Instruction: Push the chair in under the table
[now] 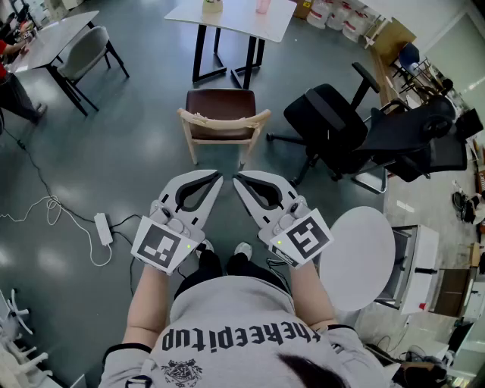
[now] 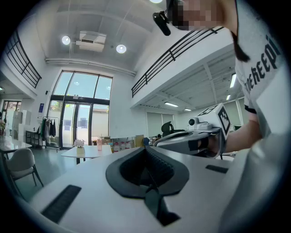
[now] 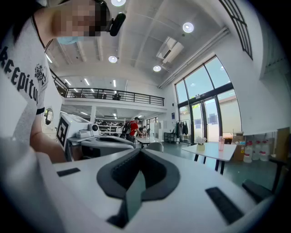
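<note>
The chair [image 1: 222, 114], with a pale wooden frame and a dark brown seat, stands pulled out from the white table [image 1: 235, 19] with black legs, its backrest toward me. I hold both grippers level and side by side, short of the backrest and apart from it. The left gripper [image 1: 218, 179] and the right gripper [image 1: 236, 180] are both shut and hold nothing. In the left gripper view the shut jaws [image 2: 146, 150] hide the chair, and the white table [image 2: 91, 152] shows far off. The right gripper view has its own shut gripper [image 3: 136, 157] and the same table [image 3: 218, 150].
A black office chair [image 1: 341, 129] stands right of the wooden chair. A round white table [image 1: 360, 258] is close at my right. A power strip with a white cable [image 1: 102, 227] lies on the floor at left. A grey chair [image 1: 83, 49] and another table [image 1: 53, 38] stand far left.
</note>
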`<state>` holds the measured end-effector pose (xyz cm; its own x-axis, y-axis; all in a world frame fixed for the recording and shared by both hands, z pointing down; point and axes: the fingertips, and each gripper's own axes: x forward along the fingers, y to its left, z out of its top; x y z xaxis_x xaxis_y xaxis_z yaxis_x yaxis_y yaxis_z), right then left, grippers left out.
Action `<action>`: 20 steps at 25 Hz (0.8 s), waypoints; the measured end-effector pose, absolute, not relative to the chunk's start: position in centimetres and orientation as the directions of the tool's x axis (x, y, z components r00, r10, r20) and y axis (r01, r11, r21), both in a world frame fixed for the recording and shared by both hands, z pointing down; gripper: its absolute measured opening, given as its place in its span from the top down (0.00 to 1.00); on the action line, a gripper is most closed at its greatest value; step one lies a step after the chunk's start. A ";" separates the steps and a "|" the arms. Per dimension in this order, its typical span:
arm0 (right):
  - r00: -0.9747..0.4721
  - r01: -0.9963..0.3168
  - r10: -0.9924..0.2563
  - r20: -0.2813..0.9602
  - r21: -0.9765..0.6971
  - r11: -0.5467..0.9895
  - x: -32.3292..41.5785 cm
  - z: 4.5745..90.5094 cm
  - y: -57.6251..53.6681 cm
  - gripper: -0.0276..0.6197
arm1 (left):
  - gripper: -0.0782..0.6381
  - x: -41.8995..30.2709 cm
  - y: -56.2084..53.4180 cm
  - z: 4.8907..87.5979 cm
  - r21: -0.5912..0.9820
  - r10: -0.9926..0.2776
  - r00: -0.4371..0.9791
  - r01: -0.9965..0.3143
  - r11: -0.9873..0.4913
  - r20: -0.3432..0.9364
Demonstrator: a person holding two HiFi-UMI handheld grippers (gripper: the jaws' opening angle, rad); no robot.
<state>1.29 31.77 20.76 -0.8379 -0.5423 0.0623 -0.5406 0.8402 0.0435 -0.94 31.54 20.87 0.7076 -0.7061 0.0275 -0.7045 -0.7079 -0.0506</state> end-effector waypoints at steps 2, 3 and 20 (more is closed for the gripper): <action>-0.838 -0.541 -0.542 0.060 0.044 0.840 1.3 20.7 31.8 0.94 | 0.87 -1.0 31.5 20.8 -0.050 -0.706 0.708 -0.705 -0.708 0.024; -0.838 -0.541 -0.542 0.059 0.044 0.840 1.3 20.7 31.8 0.94 | 0.87 -1.0 31.5 20.8 -0.050 -0.706 0.708 -0.705 -0.708 0.023; -0.822 -0.567 -0.567 0.056 0.013 0.823 -1.2 21.7 30.4 0.94 | 0.87 -3.9 29.7 21.5 -0.054 -0.690 0.723 -0.688 -0.724 0.025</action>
<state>-1.15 30.43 21.71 -0.8218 -0.5670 0.0556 -0.5672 0.8235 0.0129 -3.91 29.72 21.49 0.7235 -0.6899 0.0253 -0.6881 -0.7236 -0.0544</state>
